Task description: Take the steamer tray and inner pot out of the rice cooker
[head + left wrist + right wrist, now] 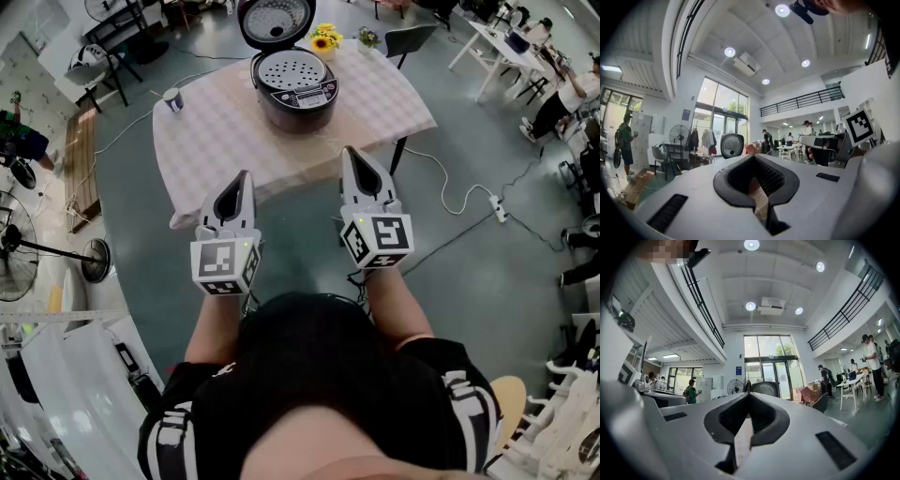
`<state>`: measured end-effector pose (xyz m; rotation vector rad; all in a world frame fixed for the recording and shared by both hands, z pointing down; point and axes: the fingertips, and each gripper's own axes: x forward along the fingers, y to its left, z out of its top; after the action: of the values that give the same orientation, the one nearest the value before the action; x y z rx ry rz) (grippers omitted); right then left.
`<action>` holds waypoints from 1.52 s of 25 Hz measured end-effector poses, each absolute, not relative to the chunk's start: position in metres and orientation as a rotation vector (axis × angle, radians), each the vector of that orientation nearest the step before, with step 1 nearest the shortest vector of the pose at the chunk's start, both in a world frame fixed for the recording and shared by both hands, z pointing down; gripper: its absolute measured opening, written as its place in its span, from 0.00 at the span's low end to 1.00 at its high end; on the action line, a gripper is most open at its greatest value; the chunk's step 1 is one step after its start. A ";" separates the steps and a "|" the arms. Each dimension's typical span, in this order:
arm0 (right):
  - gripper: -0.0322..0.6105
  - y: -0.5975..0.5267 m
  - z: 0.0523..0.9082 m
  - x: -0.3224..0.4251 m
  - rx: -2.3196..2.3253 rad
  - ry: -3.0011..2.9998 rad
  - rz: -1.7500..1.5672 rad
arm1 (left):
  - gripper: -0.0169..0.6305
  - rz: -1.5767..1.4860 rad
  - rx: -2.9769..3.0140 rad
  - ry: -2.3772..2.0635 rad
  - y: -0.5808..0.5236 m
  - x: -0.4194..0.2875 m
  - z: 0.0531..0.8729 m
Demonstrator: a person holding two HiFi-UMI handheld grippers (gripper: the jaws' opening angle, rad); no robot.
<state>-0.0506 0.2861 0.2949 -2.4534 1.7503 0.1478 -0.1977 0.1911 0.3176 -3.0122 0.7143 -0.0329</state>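
A dark rice cooker stands on the far side of a table covered with a checked cloth. Its lid is raised, and the perforated steamer tray lies in its mouth; the inner pot beneath is hidden. My left gripper and right gripper hover side by side in front of the table's near edge, well short of the cooker, both shut and empty. In the gripper views only the raised lid shows, as the lid in the left gripper view and the lid in the right gripper view, over the shut jaws.
A small cup sits at the table's left corner and a yellow flower pot stands behind the cooker. A dark chair is at the far right corner. A cable with a power strip runs across the floor at right. Standing fans are at left.
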 end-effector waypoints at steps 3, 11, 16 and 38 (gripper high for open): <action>0.05 0.297 0.293 -0.060 -2.436 1.755 0.145 | 0.03 -0.038 -3.010 0.715 0.203 -0.205 0.316; 0.05 0.307 0.294 -0.080 -2.442 1.774 0.143 | 0.03 -0.054 -3.009 0.730 0.214 -0.221 0.319; 0.05 0.301 0.295 -0.090 -2.451 1.763 0.146 | 0.03 -0.039 -3.011 0.727 0.207 -0.234 0.320; 0.05 0.255 0.311 -0.059 -2.440 1.770 0.125 | 0.03 -0.074 -2.978 0.798 0.160 -0.223 0.338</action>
<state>-0.0594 0.2550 0.3114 -2.4398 1.7701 0.1246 -0.2230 0.1600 0.3375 -2.9783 0.7975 -0.0740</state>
